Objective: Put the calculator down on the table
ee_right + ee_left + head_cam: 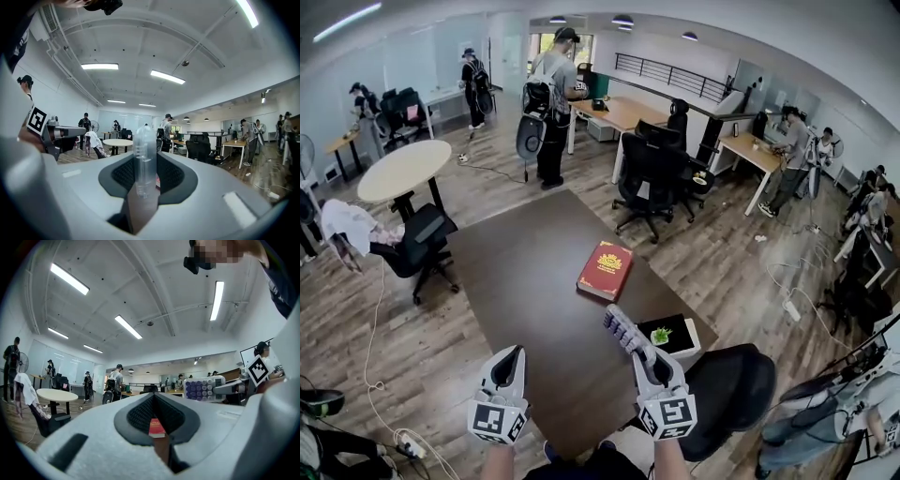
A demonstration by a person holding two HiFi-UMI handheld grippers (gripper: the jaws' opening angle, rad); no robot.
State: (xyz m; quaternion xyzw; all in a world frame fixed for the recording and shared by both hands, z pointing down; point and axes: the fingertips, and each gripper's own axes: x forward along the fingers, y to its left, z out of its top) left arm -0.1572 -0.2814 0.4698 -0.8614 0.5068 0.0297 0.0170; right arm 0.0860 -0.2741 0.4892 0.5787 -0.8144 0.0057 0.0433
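Observation:
My right gripper point(645, 357) is shut on the near end of a pale calculator point(624, 328) with purple keys and holds it just above the dark brown table point(530, 272), near the front right corner. In the right gripper view the calculator point(144, 157) stands edge-on between the pads. The left gripper view shows the calculator point(205, 388) off to the right. My left gripper point(514, 354) hovers over the table's near edge, shut and empty; between its pads point(140, 416) only the red book shows.
A red book point(605, 269) lies mid-table, ahead of the calculator. A black box point(672, 335) with a green item on it sits at the table's right corner. A black chair point(741, 389) is to the right, another point(417, 242) to the left. People stand farther back.

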